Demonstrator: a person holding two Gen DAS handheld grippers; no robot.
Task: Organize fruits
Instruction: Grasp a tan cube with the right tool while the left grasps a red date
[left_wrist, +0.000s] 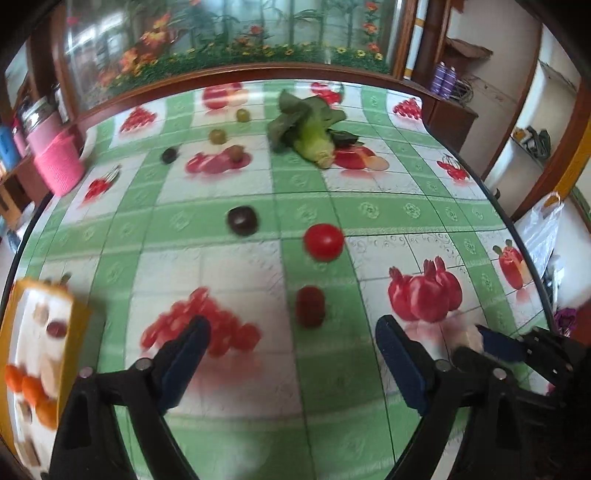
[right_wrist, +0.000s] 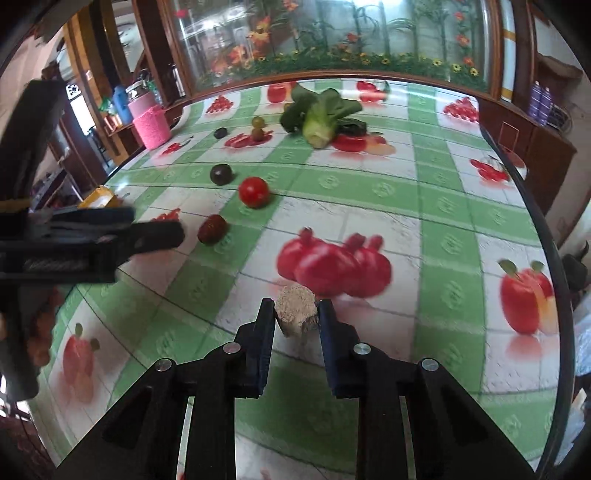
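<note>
My left gripper (left_wrist: 291, 325) is open and empty, low over the table; a dark red oblong fruit (left_wrist: 310, 305) lies just ahead between its fingers. Further ahead lie a red tomato (left_wrist: 324, 242) and a dark round fruit (left_wrist: 242, 220). My right gripper (right_wrist: 296, 308) is shut on a beige, rough-cut chunk (right_wrist: 296, 309) near the table. In the right wrist view the same dark red fruit (right_wrist: 212, 229), tomato (right_wrist: 253, 191) and dark fruit (right_wrist: 221, 174) lie ahead left, beside the left gripper (right_wrist: 162, 236). A yellow-rimmed tray (left_wrist: 79, 332) holding several fruits sits at the left.
A leafy green vegetable (left_wrist: 312, 129) lies at the table's far side. Small green and dark grapes (left_wrist: 217, 136) lie far left of it. A pink basket (left_wrist: 59, 166) stands off the table's left edge. The round table (left_wrist: 406, 210) has a fruit-print green cloth.
</note>
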